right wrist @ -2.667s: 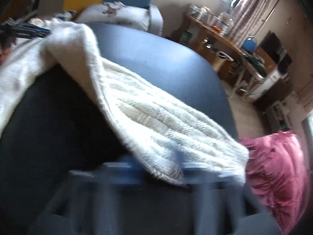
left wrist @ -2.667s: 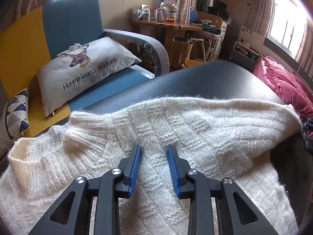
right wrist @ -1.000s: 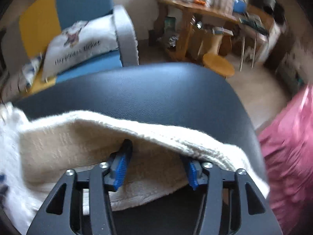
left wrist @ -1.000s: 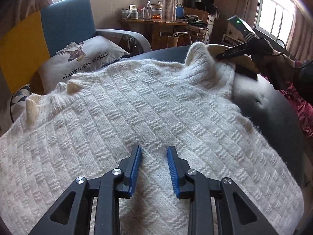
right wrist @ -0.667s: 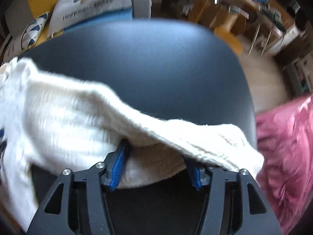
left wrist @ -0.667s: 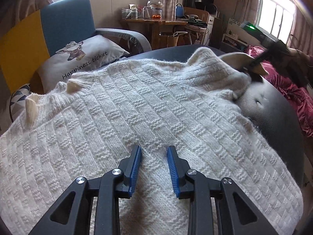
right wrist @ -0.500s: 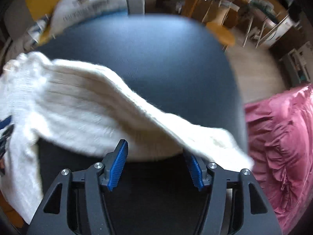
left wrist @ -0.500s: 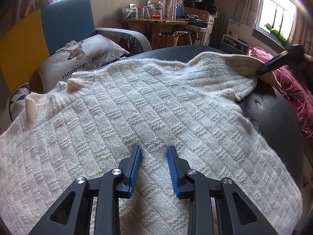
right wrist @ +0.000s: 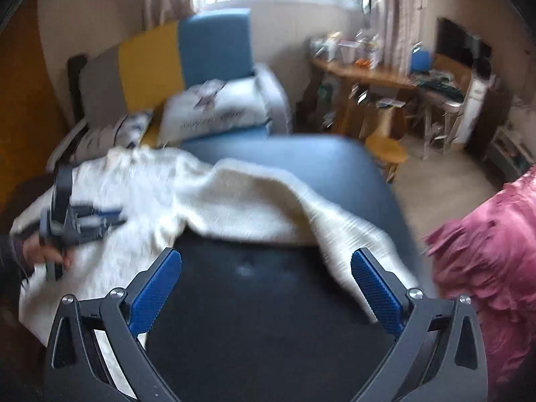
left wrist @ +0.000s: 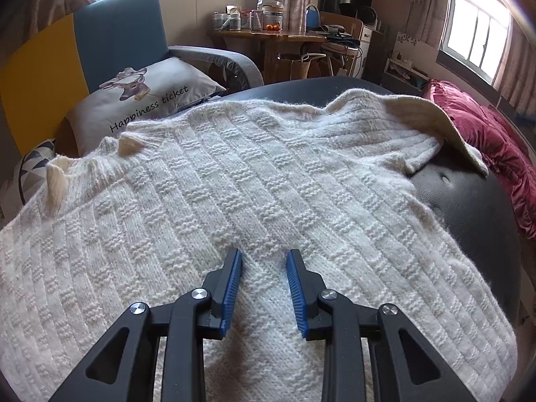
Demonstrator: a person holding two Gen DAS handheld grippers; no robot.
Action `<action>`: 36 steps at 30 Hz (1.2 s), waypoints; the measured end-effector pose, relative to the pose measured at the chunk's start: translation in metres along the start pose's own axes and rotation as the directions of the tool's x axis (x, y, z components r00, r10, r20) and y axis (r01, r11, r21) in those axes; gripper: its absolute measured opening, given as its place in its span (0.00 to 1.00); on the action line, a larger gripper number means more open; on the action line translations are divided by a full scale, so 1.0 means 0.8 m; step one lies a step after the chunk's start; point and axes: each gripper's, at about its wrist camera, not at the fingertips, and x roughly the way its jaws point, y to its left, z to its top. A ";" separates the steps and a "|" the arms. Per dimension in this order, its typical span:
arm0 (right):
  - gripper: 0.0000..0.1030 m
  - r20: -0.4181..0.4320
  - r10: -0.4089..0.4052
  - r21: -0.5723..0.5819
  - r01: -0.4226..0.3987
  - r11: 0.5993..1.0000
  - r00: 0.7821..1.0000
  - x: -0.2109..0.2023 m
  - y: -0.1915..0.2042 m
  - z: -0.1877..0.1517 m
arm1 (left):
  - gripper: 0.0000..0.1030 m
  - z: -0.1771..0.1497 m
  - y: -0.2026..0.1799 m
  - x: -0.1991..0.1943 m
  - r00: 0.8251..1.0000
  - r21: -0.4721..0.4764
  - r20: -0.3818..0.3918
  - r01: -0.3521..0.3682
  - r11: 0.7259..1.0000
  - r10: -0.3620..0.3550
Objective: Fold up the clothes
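A white knitted sweater (left wrist: 234, 167) lies spread on a black padded tabletop (left wrist: 469, 201). Its right sleeve (left wrist: 418, 124) rests stretched out toward the right edge, with the cuff flipped up. My left gripper (left wrist: 264, 253) sits low over the sweater's body, its blue pads (left wrist: 231, 284) a little apart and flat knit showing between them. My right gripper (right wrist: 266, 256) hovers above the bare tabletop (right wrist: 268, 318), short of the sleeve (right wrist: 335, 227). Its jaws are opening wide, with nothing between them. The right wrist view also shows the left gripper (right wrist: 110, 217), held by a hand (right wrist: 37, 251).
A dark pink quilt (left wrist: 485, 140) bunches along the table's right side. Behind the table stand a blue and yellow armchair (left wrist: 117, 43) with a printed pillow (left wrist: 150, 90), a cluttered wooden desk (left wrist: 268, 33) and a small round stool (right wrist: 385, 149).
The right gripper has let go of the sleeve, opened wide and drawn back and upward. The sleeve now lies out to the right. The left gripper has not moved.
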 end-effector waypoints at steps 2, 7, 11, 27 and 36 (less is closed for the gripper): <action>1.00 -0.037 0.026 0.045 -0.024 0.999 0.999 0.037 -0.008 -0.015 | 0.27 0.000 0.001 0.000 1.000 -0.003 0.000 0.003 1.000 -0.003; 0.97 -0.080 -0.054 0.168 0.067 0.983 0.995 0.102 -0.048 -0.017 | 0.27 0.000 0.004 0.000 1.000 -0.014 0.004 0.015 1.000 -0.015; 0.85 -0.122 -0.158 0.197 0.180 0.964 0.980 0.132 -0.075 -0.017 | 0.27 -0.001 0.008 0.000 0.999 -0.034 0.006 0.036 0.999 -0.036; 0.84 -0.252 -0.349 0.123 0.387 0.914 0.903 0.232 -0.157 0.097 | 0.27 -0.001 0.012 0.000 0.998 -0.054 0.012 0.054 0.997 -0.054; 0.85 -0.214 -0.149 0.133 0.180 0.975 0.965 0.189 -0.111 0.074 | 0.27 -0.002 0.016 -0.002 0.998 -0.068 0.015 0.070 0.995 -0.069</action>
